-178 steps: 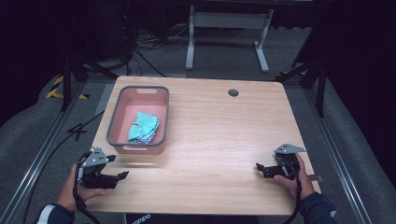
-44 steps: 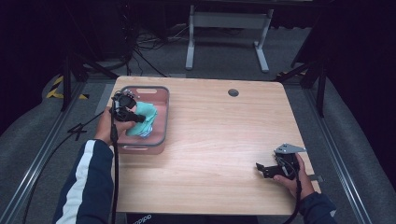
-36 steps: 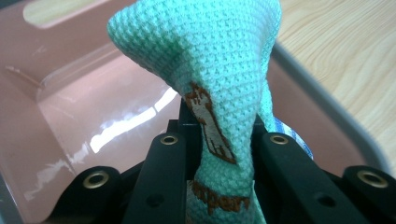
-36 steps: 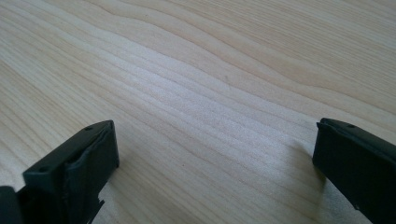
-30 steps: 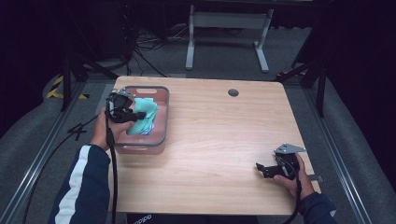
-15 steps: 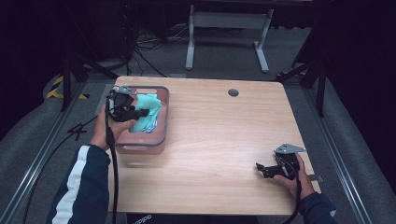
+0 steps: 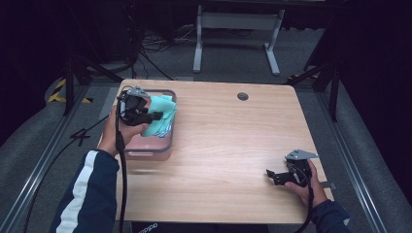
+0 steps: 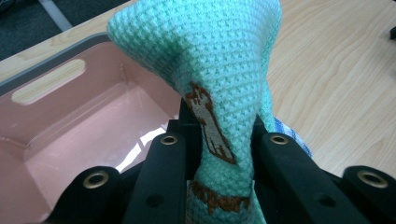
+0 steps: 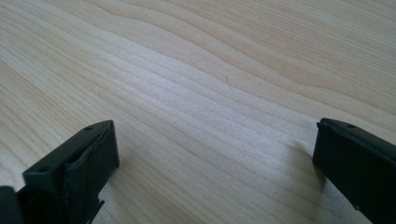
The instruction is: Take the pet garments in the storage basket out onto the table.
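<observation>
A mint-green knitted cloth [image 7: 160, 116] with brown stitched lettering hangs above the pink bin [image 7: 145, 148] at the table's left. My left gripper [image 7: 154, 116] is shut on it, and in the left gripper view the cloth [image 8: 224, 88] bulges up between the two black jaws, with my left gripper [image 8: 223, 154] over the bin's pink floor [image 8: 93, 140]. A bit of blue-striped fabric [image 8: 289, 137] peeks out behind the cloth. My right gripper [image 7: 270, 176] rests near the table's front right corner, and in the right gripper view my right gripper [image 9: 215, 154] is open over bare wood.
The wooden table [image 7: 233, 141] has a round cable hole [image 7: 242, 96] at the back. A metal stand [image 7: 233, 34] sits on the floor beyond the table. A cable [image 7: 121, 170] trails from the left gripper along the person's sleeve.
My left gripper has risen out of the bin, lifting the green cloth up with it. The right gripper has stayed where it was.
</observation>
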A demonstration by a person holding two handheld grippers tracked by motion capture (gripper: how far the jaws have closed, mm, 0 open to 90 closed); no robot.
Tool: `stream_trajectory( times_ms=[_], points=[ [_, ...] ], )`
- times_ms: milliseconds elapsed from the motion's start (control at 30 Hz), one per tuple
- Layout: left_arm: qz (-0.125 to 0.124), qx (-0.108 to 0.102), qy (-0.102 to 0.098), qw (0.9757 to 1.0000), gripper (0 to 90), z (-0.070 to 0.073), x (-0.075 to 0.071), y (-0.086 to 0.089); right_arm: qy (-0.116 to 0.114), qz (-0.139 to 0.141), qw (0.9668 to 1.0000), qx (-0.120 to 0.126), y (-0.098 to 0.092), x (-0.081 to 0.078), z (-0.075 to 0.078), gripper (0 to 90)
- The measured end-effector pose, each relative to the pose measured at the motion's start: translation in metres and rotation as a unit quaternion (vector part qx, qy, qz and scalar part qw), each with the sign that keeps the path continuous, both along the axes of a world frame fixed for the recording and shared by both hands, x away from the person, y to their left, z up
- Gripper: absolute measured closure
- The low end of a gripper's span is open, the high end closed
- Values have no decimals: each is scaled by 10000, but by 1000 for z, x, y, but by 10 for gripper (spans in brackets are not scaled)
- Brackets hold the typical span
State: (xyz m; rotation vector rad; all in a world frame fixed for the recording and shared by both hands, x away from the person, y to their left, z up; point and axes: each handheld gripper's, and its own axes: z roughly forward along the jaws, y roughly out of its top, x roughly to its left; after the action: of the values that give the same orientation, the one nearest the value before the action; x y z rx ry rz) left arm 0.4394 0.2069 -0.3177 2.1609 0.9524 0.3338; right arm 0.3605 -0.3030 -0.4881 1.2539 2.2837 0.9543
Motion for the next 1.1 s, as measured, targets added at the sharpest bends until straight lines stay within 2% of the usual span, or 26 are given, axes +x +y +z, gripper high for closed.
stream_trajectory(
  times_ms=[333, 433, 533, 700, 1100],
  points=[
    [-325, -18, -24, 9995, 778, 6, -2, -24, 1, 0, 10000, 1, 0, 0, 0, 5],
    [-471, -59, -5, 9989, 778, 5, -3, -38, 2, 0, 10000, 2, 0, 0, 0, 6],
    [-602, 1, -23, 9982, 778, 5, -3, -50, -1, 1, 10000, -6, 0, 0, 0, 6],
    [-790, -56, 33, 9969, 778, 0, -3, -74, 1, 2, 10000, 1, 0, 0, 0, 5],
    [-1223, 57, 153, 9924, 778, -14, -4, -118, 0, 2, 10000, 0, 0, 0, 0, 6]
  ],
)
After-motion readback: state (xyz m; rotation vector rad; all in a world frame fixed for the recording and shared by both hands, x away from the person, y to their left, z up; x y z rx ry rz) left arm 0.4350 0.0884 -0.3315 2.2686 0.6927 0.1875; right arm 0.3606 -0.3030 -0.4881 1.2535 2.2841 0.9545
